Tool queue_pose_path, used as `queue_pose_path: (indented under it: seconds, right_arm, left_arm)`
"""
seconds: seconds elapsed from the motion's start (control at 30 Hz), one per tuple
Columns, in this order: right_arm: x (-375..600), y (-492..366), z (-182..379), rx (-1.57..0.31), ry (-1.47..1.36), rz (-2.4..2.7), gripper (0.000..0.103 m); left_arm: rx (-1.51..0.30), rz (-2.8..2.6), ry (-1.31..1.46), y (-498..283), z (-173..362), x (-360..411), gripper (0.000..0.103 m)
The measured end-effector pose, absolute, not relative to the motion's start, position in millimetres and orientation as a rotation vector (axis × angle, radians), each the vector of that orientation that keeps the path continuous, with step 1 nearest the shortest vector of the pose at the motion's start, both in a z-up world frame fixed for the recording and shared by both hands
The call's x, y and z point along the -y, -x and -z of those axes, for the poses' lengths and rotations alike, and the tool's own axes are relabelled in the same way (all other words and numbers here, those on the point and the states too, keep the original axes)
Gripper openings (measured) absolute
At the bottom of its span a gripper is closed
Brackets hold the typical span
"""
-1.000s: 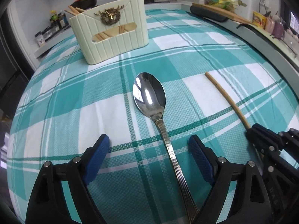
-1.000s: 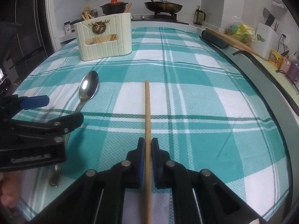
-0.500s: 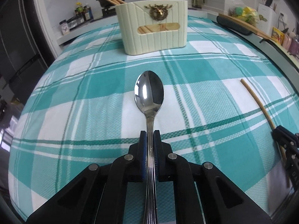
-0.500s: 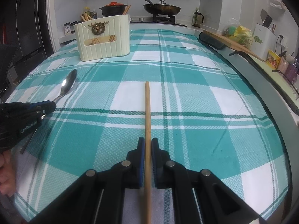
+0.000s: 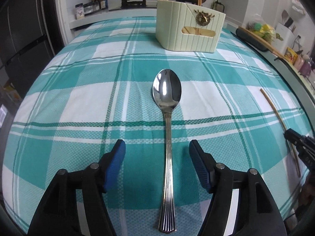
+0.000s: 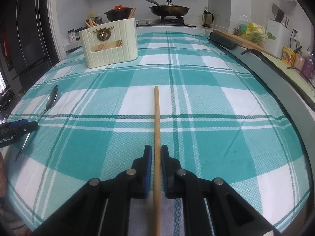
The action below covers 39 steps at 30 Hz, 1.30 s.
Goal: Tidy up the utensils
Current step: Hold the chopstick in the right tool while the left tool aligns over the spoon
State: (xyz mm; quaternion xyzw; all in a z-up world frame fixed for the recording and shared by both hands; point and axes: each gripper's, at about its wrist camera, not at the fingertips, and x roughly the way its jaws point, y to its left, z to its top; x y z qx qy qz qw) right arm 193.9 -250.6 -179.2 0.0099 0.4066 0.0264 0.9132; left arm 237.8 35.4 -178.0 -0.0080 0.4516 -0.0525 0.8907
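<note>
A steel spoon (image 5: 167, 94) lies flat on the checked tablecloth, bowl away from me, its handle running between the pads of my left gripper (image 5: 157, 151). Those jaws are opening and stand well clear of the handle on both sides. A wooden chopstick (image 6: 157, 118) lies on the cloth inside my right gripper (image 6: 156, 153), whose jaws are opening a little; a thin slit shows on each side of the stick. The cream utensil holder (image 6: 110, 41) with several chopsticks stands at the back. The spoon (image 6: 52, 98) and left gripper (image 6: 19, 127) sit far left.
The teal and white tablecloth (image 6: 196, 78) covers the whole table. A grey raised rim (image 6: 275, 82) runs along the right side, with a cutting board, bags and jars beyond it. A stove with pots (image 6: 169, 9) stands behind the holder. A dark fridge is at left.
My left gripper shut on the spoon handle, carried it leftward across the cloth, then opened again with the spoon lying between its pads. The right gripper's jaws eased slightly off the chopstick.
</note>
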Motion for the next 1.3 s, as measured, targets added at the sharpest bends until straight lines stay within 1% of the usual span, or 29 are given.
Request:
queue_pose_path:
  seconds: [0.07,0.13,0.2,0.27,0.37,0.47,0.73,1.3]
  right_arm:
    - [250.5,-192.9,179.4,-0.837,-0.019,-0.063,0.016]
    - [249.4,-191.9,179.4,-0.837,-0.013,-0.076,0.027]
    - [247.5,-191.1,179.3,-0.837,-0.009,-0.089,0.034]
    - [245.3,-191.1,179.5,-0.837,0.002,-0.092,0.035]
    - [243.6,-191.4,179.7,-0.837,0.019,-0.087,0.036]
    - [243.3,-192.6,179.9,-0.838,0.027,-0.085,0.039]
    - [243.6,-194.3,180.7,-0.839,0.028,-0.081,0.043]
    - [243.6,-196.1,181.2,-0.841,0.031,-0.084,0.043]
  left_arm:
    - [-0.944,0.111,-0.003,-239.6,180.2,-34.8,0.075]
    - [-0.949,0.104,-0.021,-240.7,182.5,-33.2,0.081]
    - [-0.95,0.103,-0.044,-240.4,184.0,-29.4,0.084]
    - [-0.954,0.1,-0.069,-240.4,185.4,-25.7,0.091]
    - [-0.974,0.084,-0.055,-243.6,187.6,-29.3,0.099]
    - [-0.986,0.081,-0.05,-245.4,188.9,-30.9,0.102]
    - [-0.985,0.085,-0.049,-245.2,189.0,-29.8,0.103]
    - [-0.986,0.089,-0.048,-245.2,188.8,-29.8,0.103]
